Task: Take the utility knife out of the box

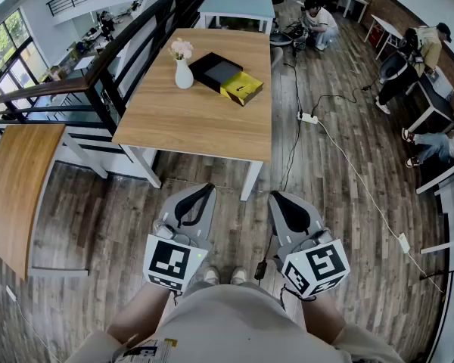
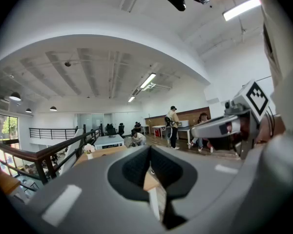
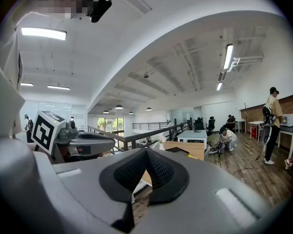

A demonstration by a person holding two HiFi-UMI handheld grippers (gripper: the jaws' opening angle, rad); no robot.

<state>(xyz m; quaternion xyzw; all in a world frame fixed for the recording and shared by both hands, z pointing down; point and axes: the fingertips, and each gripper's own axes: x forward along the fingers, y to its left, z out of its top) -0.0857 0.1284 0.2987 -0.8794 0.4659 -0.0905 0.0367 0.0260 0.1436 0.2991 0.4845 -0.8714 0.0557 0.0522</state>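
A black box [image 1: 214,69] with a yellow part [image 1: 242,88] beside it lies on the far half of a wooden table [image 1: 204,119]. I cannot make out the utility knife at this distance. My left gripper [image 1: 204,189] and right gripper [image 1: 276,197] are held close to my body, well short of the table's near edge, both shut and empty. In the left gripper view the jaws of the left gripper [image 2: 150,148] meet, with the table [image 2: 105,152] far ahead. In the right gripper view the right gripper [image 3: 146,151] is shut, and the box [image 3: 178,150] shows small on the table.
A white vase with flowers [image 1: 183,70] stands left of the box. A power strip [image 1: 309,117] and cables lie on the wood floor to the right. A black railing [image 1: 113,59] and another wooden table [image 1: 19,180] are to the left. People [image 1: 318,21] are at the back.
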